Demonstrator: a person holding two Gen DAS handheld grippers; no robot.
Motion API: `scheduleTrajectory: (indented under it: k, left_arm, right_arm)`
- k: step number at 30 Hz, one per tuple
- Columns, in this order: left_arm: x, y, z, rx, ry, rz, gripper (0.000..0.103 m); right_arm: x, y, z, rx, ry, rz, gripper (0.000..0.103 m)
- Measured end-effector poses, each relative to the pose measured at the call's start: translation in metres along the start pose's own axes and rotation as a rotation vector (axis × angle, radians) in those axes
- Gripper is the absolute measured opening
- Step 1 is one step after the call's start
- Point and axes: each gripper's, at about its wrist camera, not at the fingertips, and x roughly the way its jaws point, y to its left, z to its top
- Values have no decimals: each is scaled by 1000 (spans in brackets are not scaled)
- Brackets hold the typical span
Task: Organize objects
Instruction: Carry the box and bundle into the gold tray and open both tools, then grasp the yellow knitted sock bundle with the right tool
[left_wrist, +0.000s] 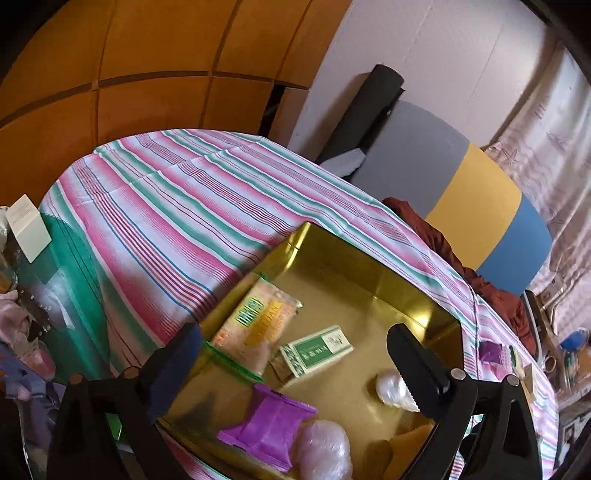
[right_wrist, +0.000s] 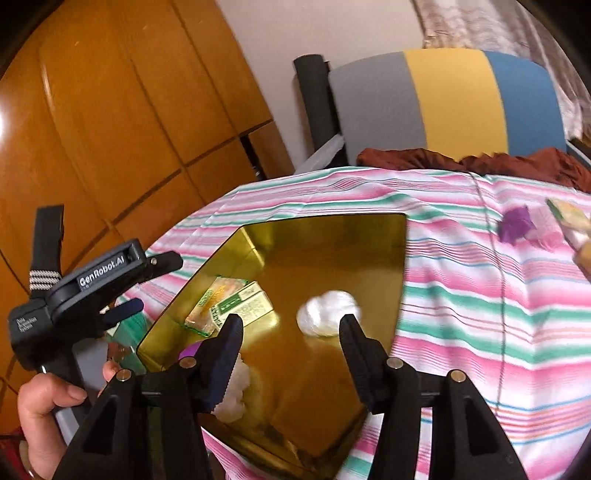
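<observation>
A gold tray sits on the striped tablecloth. In it lie a peach packet, a green box, a purple packet, a white wrapped ball and a pink wrapped ball. My left gripper hangs open and wide over the tray's near left side, holding nothing. My right gripper stands open above the tray, and the white ball lies just beyond its fingertips, untouched. Another white ball shows beside its left finger.
More packets lie on the cloth right of the tray: a purple one and a green-yellow one. A grey, yellow and blue chair back and a red-brown cloth stand behind the table. A cluttered glass surface lies at the left. A hand holds the left gripper.
</observation>
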Motion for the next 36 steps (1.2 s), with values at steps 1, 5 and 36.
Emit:
scheduleTrajectory:
  k: [1,5,36]
  left_arm:
    - [0,-3,-2,8,3,-6,101]
    - [0,-20,-11,68,17,-30,101]
    - [-27,-129,-97,441,112,-288,103]
  right_arm:
    - [-2,-4,0,17,-5,-3,55]
    - [-11,-19,0,57,-13,-27,55]
    - [-87,-197,-53,261,7,-449,70]
